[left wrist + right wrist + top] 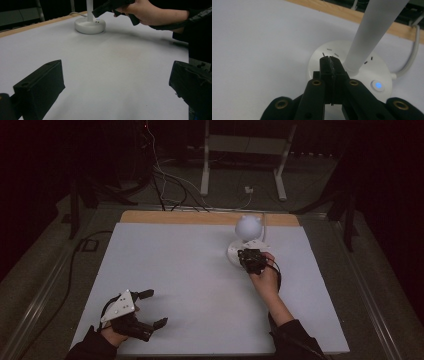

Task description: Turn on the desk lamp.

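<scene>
A white desk lamp (246, 240) stood on the far right part of the white table top (190, 285), near the wooden strip (200, 217) along the far edge, its round head (248, 225) raised on a white stem (374, 32) above a round flat base (324, 53). The right gripper (248, 257) hovered directly over the near side of that base, held by the person's right hand (265, 277), with the forearm coming in from the bottom right. In the right gripper view its two black jaws were pressed flat together with nothing between them, the joined tips lying over the base's top just in front of the stem and beside a row of small dark marks; whether the tips touched the base could not be told. A small round button lit blue (378, 85) sat on the base to the right of the jaws, a little apart from them, and a white cable (412, 55) left the base toward the far edge. The left gripper (150, 309) rested low over the near left corner of the table, well apart from the lamp, with its jaws spread wide and empty; in the left gripper view the lamp base (90, 25) and the right gripper (96, 12) above it showed far across the bare surface.
</scene>
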The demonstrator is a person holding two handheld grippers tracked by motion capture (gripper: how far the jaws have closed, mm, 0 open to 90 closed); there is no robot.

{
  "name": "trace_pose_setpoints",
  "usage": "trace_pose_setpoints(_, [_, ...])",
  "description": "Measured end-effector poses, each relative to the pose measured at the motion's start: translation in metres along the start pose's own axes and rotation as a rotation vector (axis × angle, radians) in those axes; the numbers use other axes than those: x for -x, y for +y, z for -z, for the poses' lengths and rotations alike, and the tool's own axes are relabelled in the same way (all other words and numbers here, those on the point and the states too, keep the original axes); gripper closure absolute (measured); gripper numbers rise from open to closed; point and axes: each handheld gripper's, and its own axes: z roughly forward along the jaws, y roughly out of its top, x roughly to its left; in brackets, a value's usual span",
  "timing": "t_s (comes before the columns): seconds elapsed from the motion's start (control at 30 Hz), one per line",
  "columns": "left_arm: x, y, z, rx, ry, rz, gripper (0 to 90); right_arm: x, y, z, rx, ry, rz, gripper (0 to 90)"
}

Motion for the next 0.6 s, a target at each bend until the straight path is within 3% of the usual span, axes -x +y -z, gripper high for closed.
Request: trace_pose_setpoints(0.6, [0.000,0.000,0.000,-0.003,0.007,0.002,0.3,0.004,-0.010,-0.015,-0.032,-0.003,-0.017,90.0])
